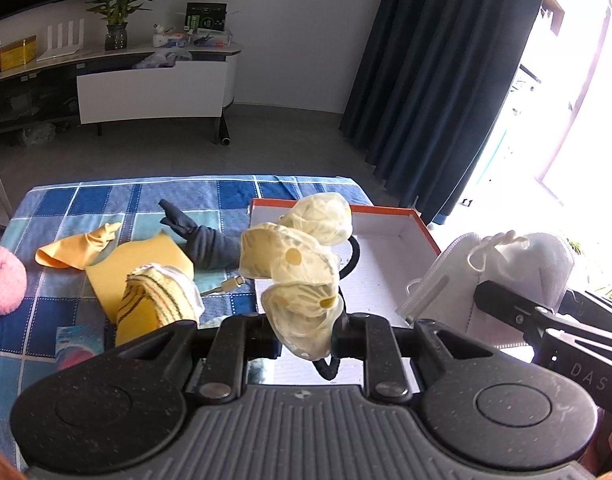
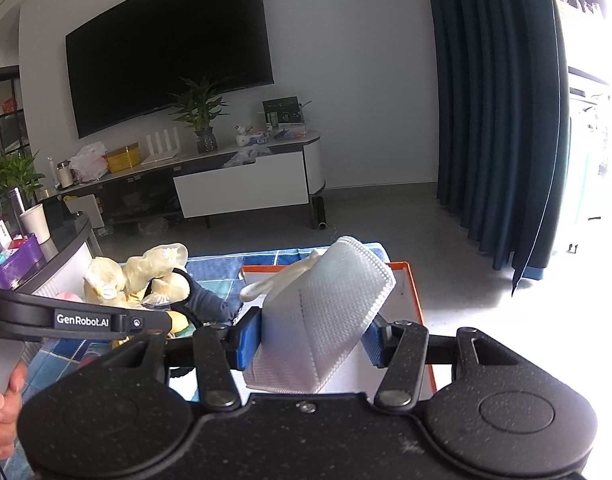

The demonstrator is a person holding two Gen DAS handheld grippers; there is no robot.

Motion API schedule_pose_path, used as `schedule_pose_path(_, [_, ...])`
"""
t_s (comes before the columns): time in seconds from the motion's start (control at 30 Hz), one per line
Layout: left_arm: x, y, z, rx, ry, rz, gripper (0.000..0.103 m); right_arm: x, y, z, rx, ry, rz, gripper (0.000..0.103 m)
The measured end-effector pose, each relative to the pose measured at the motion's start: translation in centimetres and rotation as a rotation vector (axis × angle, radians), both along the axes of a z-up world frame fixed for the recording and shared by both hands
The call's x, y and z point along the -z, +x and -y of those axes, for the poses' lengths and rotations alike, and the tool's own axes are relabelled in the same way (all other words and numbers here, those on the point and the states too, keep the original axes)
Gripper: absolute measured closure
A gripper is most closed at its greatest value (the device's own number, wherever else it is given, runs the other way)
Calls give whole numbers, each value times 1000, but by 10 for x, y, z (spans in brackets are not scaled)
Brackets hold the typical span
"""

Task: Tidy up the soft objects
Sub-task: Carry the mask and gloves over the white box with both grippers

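My left gripper (image 1: 306,334) is shut on a pale yellow hair scrunchie (image 1: 301,264) with a black elastic, holding it above the near left corner of an open white box with an orange rim (image 1: 386,210). My right gripper (image 2: 310,340) is shut on a folded white face mask (image 2: 326,316), held above the same box (image 2: 416,304). The mask also shows in the left wrist view (image 1: 506,268), and the scrunchie in the right wrist view (image 2: 145,276). On the blue checked cloth (image 1: 65,200) lie a dark sock (image 1: 205,244), a yellow cloth (image 1: 137,264), a striped yellow towel (image 1: 157,296) and a pink pom-pom (image 1: 1,280).
A yellow glove (image 1: 73,250), a small blue packet (image 1: 79,342) and a metal clip (image 1: 225,286) lie on the cloth. A TV console (image 1: 145,80) stands across the floor, with dark curtains (image 1: 446,80) at right. A side counter with cup (image 2: 35,224) is at left.
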State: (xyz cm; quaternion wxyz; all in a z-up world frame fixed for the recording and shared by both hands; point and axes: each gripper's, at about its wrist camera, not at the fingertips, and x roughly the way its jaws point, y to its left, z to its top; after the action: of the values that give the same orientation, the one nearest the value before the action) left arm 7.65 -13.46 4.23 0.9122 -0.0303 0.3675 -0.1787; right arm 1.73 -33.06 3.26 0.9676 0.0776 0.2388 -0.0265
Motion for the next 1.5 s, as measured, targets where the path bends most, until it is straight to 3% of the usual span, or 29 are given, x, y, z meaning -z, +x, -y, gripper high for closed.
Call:
schedule_pose_path(0.73, [12, 16, 21, 61, 40, -17, 81, 3, 13, 11, 37, -17, -25, 39])
schedule_pose_path(1.5, [19, 31, 29, 55, 53, -46, 80, 17, 46, 12, 53, -38, -91, 39])
